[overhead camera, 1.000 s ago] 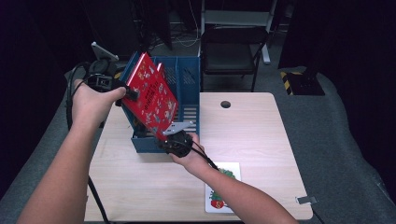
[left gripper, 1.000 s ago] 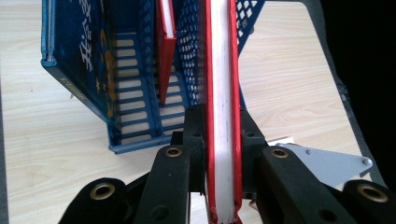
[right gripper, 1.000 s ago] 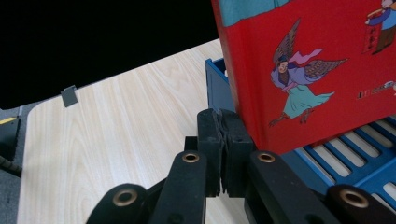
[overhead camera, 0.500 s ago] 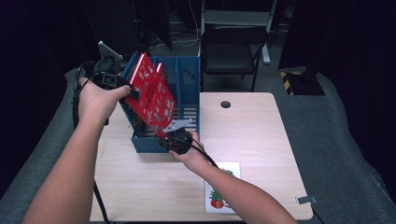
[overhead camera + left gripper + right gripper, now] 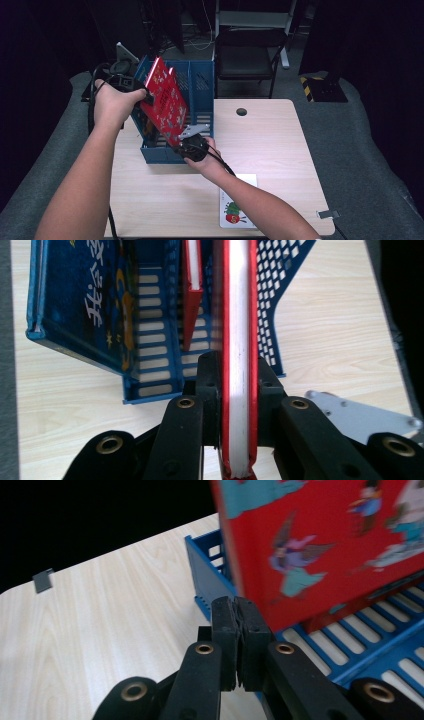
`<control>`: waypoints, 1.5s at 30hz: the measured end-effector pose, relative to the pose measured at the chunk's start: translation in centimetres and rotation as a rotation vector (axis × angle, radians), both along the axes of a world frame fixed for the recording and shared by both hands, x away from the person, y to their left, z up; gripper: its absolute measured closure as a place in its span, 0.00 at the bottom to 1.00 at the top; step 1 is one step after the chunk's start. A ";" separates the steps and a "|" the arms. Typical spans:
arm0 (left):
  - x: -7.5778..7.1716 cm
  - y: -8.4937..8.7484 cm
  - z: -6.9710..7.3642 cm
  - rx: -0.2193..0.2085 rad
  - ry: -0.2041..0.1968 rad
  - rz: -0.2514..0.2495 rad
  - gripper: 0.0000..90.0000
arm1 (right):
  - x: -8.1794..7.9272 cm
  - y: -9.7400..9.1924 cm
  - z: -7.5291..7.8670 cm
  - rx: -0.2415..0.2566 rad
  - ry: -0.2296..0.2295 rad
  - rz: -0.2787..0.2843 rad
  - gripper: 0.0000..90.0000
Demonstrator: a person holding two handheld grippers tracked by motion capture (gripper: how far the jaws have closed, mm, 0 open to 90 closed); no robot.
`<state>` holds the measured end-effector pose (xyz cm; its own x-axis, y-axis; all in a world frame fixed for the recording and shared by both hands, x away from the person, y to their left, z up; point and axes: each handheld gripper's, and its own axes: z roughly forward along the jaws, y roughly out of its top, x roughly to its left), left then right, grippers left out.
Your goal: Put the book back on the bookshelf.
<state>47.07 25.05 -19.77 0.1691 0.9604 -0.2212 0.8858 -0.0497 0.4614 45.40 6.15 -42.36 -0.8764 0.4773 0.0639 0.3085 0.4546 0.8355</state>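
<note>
The table (image 5: 280,150) is a light wood-grain top with rounded corners and a small dark round hole (image 5: 241,111) near its far edge. It sits on grey carpet (image 5: 380,165), and the room around it is really dark, pretty much black on both sides. Behind the table there's a black chair (image 5: 247,55) with a pale metal frame above it, and a yellow-and-black striped thing (image 5: 320,86) lies on the floor to the right of the chair.

On the left half of the table stands a blue plastic file rack (image 5: 200,95) with slotted floor and perforated dividers. A red picture book (image 5: 167,107) is tilted over it, lower corner down at the rack's front. The left hand-held gripper (image 5: 131,87) is clamped on the book's upper edge; in the left gripper view the black pads press both covers with the white page block (image 5: 239,365) between them. That view also catches a dark blue book (image 5: 95,305) leaning in the rack and a thinner red one (image 5: 192,285) in the next slot.

The right hand-held gripper (image 5: 192,146) is down at the book's lower corner by the rack front. In the right gripper view its pads (image 5: 226,630) are pressed together with nothing clearly between them, the red cover just beside.

Near the front edge lies a white caterpillar book (image 5: 236,202), and a small grey clip (image 5: 326,214) sits by the right front corner.
</note>
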 end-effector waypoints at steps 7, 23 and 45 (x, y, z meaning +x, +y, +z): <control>0.7 0.2 -0.4 -0.037 -0.004 0.034 0.88 | 1.4 -0.9 -0.1 0.027 0.048 -0.066 0.94; 1.4 -1.6 -0.1 0.023 -0.007 0.014 0.88 | -1.3 -1.2 0.8 0.083 0.030 0.005 0.77; 2.0 -1.7 -0.1 0.010 0.007 0.058 0.88 | -2.9 0.4 -0.4 0.042 -0.003 -0.019 0.53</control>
<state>49.04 23.38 -19.87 0.1112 0.9708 -0.2127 0.8907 -0.0024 0.4546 42.47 6.52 -42.74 -0.8677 0.4905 0.0811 0.3137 0.4135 0.8548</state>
